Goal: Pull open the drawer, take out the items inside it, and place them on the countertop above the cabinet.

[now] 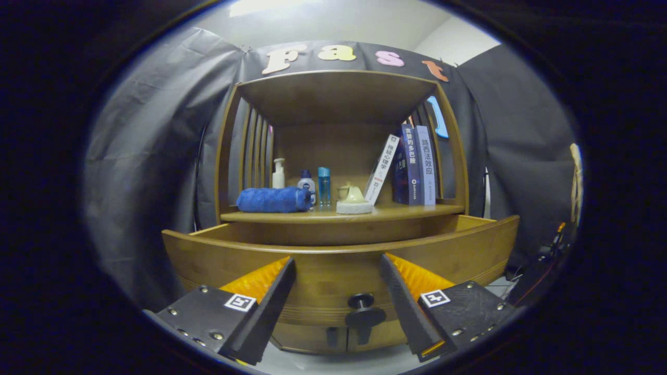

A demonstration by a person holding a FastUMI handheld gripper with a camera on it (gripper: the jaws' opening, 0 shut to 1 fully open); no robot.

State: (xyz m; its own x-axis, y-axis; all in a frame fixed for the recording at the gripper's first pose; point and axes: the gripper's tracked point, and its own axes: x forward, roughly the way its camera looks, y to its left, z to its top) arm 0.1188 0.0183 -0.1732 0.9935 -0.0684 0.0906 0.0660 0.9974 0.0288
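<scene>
A wooden cabinet stands ahead with its drawer pulled out toward me. The drawer front carries a dark round knob, which sits low between my fingers. My gripper is open, its fingers spread to either side of the knob and touching nothing. The drawer's inside is hidden behind its front panel. On the countertop above the drawer lie a rolled blue towel, a white pump bottle, a small white-and-blue bottle, a slim blue bottle and a pale teapot-like piece on a round pad.
Three books lean at the right end of the countertop, under a wooden top shelf. Slatted wooden sides close the shelf bay. Black cloth hangs behind and on both sides. Cables and gear sit low at the right.
</scene>
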